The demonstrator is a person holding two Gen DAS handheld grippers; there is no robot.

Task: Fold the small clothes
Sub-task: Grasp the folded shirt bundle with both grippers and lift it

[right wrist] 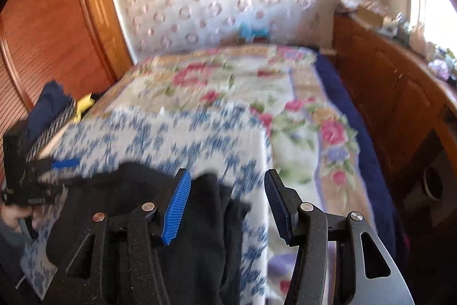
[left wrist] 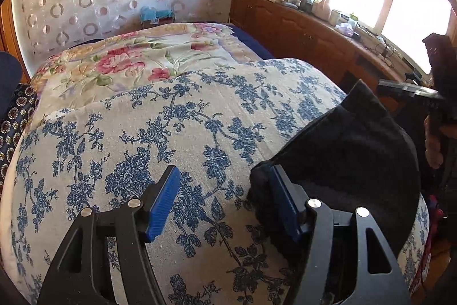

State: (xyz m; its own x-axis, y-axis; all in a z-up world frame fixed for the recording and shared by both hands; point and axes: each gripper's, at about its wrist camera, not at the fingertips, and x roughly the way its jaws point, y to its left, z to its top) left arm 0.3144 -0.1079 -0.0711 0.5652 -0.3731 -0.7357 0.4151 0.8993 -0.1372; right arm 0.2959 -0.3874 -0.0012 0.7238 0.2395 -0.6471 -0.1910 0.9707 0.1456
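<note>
The left gripper (left wrist: 225, 199) has 2 matte black arms with triangular cut-outs, joined by 4 round silver screws (left wrist: 134, 202). Each finger (left wrist: 163, 203) carries a bright blue ribbed pad along its inner face. The right gripper (right wrist: 227, 205) is built alike: black linkage arms, 4 silver screws (right wrist: 148, 206), blue ribbed pads, and a grey plate with a triangular opening beside its right finger. Left of the right gripper, the other gripper's black body shows small white lettering, too blurred to read, and below it a grey sleeve (right wrist: 11, 233).
</note>
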